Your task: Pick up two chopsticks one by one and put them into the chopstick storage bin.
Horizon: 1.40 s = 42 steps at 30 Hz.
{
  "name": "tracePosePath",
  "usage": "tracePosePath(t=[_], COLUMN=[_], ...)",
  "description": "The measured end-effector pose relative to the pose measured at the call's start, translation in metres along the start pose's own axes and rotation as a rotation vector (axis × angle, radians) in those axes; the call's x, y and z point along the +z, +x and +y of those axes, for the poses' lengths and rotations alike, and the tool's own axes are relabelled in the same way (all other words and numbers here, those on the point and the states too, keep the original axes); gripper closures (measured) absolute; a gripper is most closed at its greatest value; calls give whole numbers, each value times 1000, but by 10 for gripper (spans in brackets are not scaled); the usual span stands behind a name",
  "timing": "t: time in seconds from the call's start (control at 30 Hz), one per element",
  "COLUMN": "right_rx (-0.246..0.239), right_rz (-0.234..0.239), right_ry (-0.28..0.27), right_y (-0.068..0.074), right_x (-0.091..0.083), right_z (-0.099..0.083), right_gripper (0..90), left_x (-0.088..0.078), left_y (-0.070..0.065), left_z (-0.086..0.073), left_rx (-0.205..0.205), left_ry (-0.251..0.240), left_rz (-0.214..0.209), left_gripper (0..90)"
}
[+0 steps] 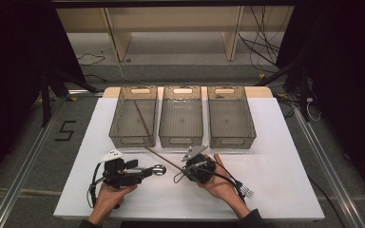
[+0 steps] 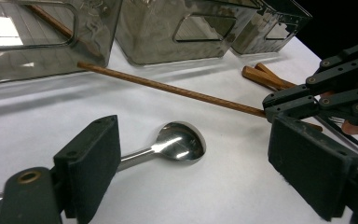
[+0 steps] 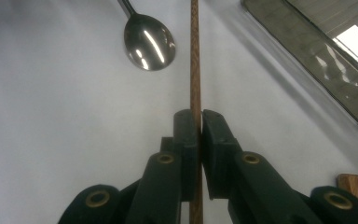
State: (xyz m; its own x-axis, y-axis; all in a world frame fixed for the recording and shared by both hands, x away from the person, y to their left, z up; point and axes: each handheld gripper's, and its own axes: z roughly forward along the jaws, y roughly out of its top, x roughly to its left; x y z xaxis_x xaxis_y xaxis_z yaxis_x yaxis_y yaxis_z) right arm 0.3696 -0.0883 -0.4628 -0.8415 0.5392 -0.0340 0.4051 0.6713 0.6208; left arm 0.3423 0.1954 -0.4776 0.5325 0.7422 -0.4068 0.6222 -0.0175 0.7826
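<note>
At the near edge of the white desk (image 1: 275, 142), a person works two tools over scattered cutlery that, by the look of it, is being sorted into bins. The right hand-held gripper (image 3: 200, 122) has its jaws clamped narrow on a wooden chopstick (image 3: 195, 56), gripping near one end so the long shaft runs out ahead toward 10 o'clock in the high view, probably ready for lifting. The left hand-held gripper (image 2: 193, 158) stands wide, its jaws either side of the handle of a steel spoon (image 2: 179, 142) that lies flat on the desk with nothing pressing on it; the bowl points toward 3 o'clock from that hand. At about 4 o'clock from the right hand lies a fork (image 1: 243, 188) with a wooden handle, waiting on the desk. Farther off, at 12 o'clock, three clear bins stand in a row, touching or nearly so: the left bin (image 1: 119, 121) already holds a second chopstick (image 1: 142, 118) leaning inside, which suggests where the held one belongs; the middle bin (image 1: 164, 118) and right bin (image 1: 249, 118) look empty.
</note>
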Motion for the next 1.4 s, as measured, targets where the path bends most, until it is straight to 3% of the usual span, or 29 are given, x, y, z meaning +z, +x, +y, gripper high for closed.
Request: tracePosePath(t=[0.43,0.7,0.8,1.0,1.4], right_rx=[-8,-38,-49,-62,-84], right_rz=[16,30,35,50,67], right_ry=[-111,-186,-207,-230,-248], right_y=[8,20,24,30,37], right_x=[-20,-29,-31,-31,-29], right_z=[3,8,9,11,11], right_gripper=[853,853,853,853,853], left_x=[1,3,4,7,10], left_y=[-15,-21,-23,-22,-20], left_z=[8,11,11,10,8], left_rx=[-79,-151,-163,-229,-283], left_ry=[-31,-44,-44,-41,-47], left_rz=[-57,-136,-141,-178,-261], left_gripper=[170,205,250,337,553])
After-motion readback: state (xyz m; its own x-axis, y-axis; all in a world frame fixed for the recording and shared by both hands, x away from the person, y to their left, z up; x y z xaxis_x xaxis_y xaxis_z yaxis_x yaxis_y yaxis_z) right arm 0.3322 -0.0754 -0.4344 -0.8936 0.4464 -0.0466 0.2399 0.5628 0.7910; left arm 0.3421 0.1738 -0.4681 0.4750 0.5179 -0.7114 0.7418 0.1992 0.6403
